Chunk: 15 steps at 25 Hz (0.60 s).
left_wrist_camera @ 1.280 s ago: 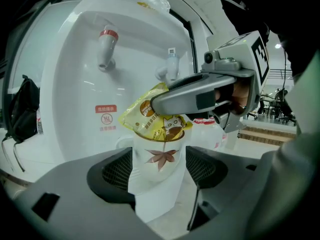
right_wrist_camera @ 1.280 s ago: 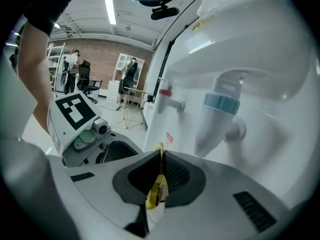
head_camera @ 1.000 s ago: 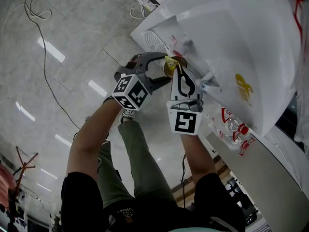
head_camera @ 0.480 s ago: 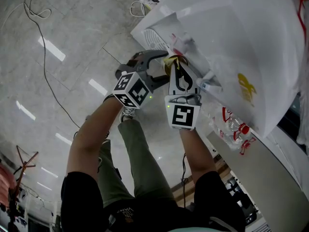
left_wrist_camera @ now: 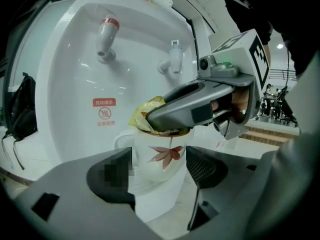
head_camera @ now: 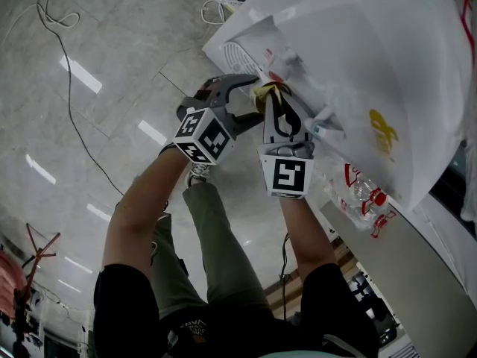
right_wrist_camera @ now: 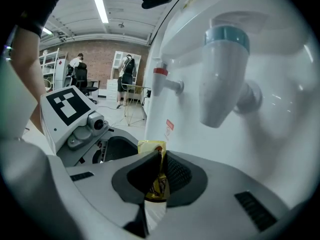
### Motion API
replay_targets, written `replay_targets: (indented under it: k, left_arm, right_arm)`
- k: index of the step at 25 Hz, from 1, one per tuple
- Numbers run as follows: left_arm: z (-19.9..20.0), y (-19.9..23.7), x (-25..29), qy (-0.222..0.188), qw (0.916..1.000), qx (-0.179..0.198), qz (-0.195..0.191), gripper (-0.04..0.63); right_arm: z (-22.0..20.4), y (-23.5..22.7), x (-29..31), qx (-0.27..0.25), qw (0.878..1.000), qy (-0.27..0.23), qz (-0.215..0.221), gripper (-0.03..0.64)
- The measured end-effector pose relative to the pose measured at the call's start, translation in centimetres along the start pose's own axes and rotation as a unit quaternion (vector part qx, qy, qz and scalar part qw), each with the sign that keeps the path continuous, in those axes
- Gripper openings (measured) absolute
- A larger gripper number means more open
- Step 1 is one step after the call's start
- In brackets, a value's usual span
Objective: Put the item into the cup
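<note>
A white cup (left_wrist_camera: 159, 156) with a red leaf print sits between the pads of my left gripper (left_wrist_camera: 159, 173), which is shut on it, below the taps of a white water dispenser (head_camera: 358, 51). My right gripper (right_wrist_camera: 159, 170) is shut on a yellow sachet (right_wrist_camera: 159, 179). In the left gripper view the sachet (left_wrist_camera: 146, 115) pokes into the cup's mouth under the right gripper's jaws. From the head view both grippers meet at the dispenser's front, left gripper (head_camera: 242, 99) beside right gripper (head_camera: 274, 99), with the sachet (head_camera: 267, 89) showing yellow between them.
A red tap (left_wrist_camera: 106, 31) and a blue tap (left_wrist_camera: 172, 59) hang above the cup. On the floor lie a power strip with cables (head_camera: 220, 2). A plastic bag of bottles (head_camera: 358, 196) hangs beside the dispenser. People stand far off in the room (right_wrist_camera: 127, 79).
Both grippers have shifted slightly up toward the dispenser. The cup's open mouth, visible a second ago, is now covered by the sachet and the right gripper's jaws.
</note>
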<state>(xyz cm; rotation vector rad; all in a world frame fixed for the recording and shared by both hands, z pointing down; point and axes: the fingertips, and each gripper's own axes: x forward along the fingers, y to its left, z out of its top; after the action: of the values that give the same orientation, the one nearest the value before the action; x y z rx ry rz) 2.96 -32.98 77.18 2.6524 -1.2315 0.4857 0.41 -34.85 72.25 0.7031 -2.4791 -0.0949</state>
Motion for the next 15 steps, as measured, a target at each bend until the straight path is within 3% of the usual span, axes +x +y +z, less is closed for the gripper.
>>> replay_targets:
  k: [4,15]
  left_arm:
    - [0.2,-0.3,-0.1,-0.002,1.0,0.0,-0.003,0.337]
    - [0.8,-0.4,-1.1,0.0,1.0,0.001,-0.006,0.337]
  right_arm:
    - [-0.5,0.1,-0.6,0.034,0.999,0.011,-0.005,0.051]
    - [-0.3,-0.3,-3.4,0.055,0.998,0.004,-0.033,0.051]
